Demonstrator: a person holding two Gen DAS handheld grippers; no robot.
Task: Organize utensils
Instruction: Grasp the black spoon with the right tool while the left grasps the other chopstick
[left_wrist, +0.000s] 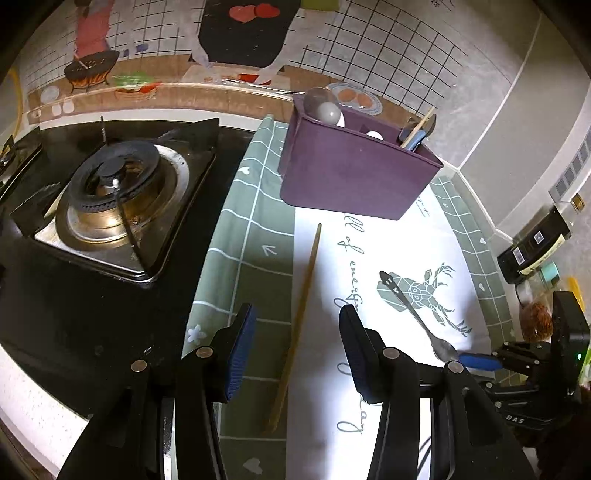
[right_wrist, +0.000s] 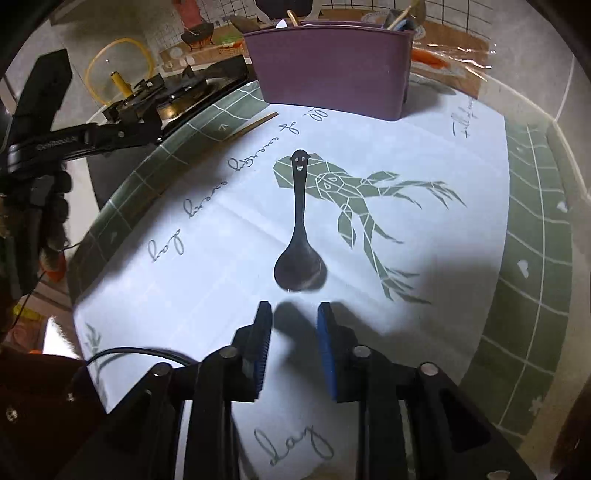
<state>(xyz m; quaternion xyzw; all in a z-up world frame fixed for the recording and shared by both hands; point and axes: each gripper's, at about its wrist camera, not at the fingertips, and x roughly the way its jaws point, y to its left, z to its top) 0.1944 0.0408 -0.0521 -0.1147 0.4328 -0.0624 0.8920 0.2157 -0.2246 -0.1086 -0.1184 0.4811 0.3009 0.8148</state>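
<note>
A wooden chopstick (left_wrist: 300, 325) lies on the green-and-white cloth (left_wrist: 258, 229), running between the fingers of my left gripper (left_wrist: 297, 332), which is open around its lower part. A metal spoon (right_wrist: 299, 236) with a smiley-face handle lies on the cloth's white middle, bowl toward my right gripper (right_wrist: 293, 317), which is open just short of the bowl. The spoon also shows in the left wrist view (left_wrist: 417, 317), with the right gripper (left_wrist: 480, 362) at its bowl. A purple utensil holder (left_wrist: 354, 166) stands at the back, with spoons and a chopstick in it; it also shows in the right wrist view (right_wrist: 328, 70).
A black gas stove (left_wrist: 107, 199) sits left of the cloth. A tiled wall with a kitchen sticker (left_wrist: 240, 37) runs behind. Dark boxes (left_wrist: 532, 251) stand at the right edge. A glass lid with a yellow rim (right_wrist: 118, 70) leans at the far left.
</note>
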